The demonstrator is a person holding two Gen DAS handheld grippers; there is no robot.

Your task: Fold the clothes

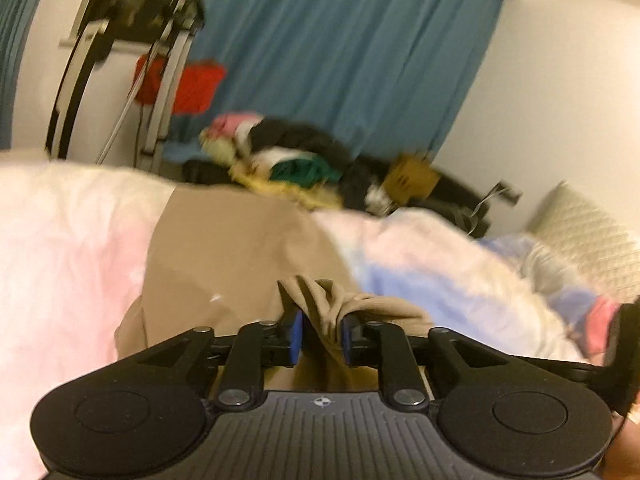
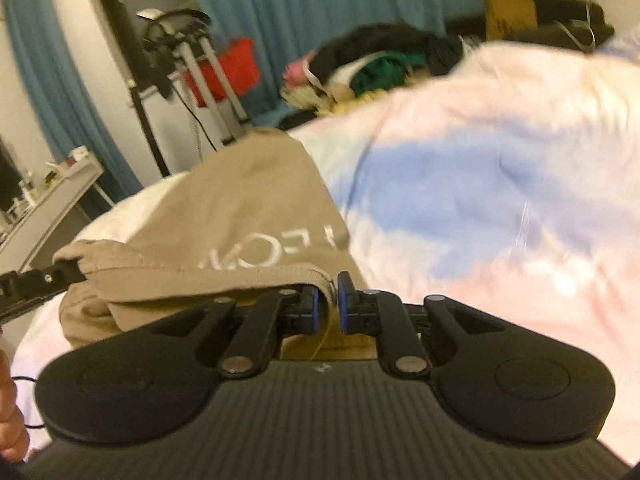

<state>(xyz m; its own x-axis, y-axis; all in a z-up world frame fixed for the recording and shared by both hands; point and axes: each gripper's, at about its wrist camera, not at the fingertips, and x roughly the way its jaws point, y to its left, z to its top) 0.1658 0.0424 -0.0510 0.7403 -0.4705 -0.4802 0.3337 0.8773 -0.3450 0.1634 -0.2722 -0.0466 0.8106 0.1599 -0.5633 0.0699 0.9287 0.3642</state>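
Left hand-held gripper (image 1: 320, 338) has its blue pads pinched together on a bunched corner of the tan garment (image 1: 240, 248), and the right hand-held gripper (image 2: 329, 304) is clamped on the ribbed hem at the garment's other end, likely so the edge lifts evenly between both. Most of the garment lies flat on the bed (image 2: 500, 168), toward its far-left edge over the pastel duvet. Unfolded clothes pile (image 1: 296, 160) sits beyond the far edge.
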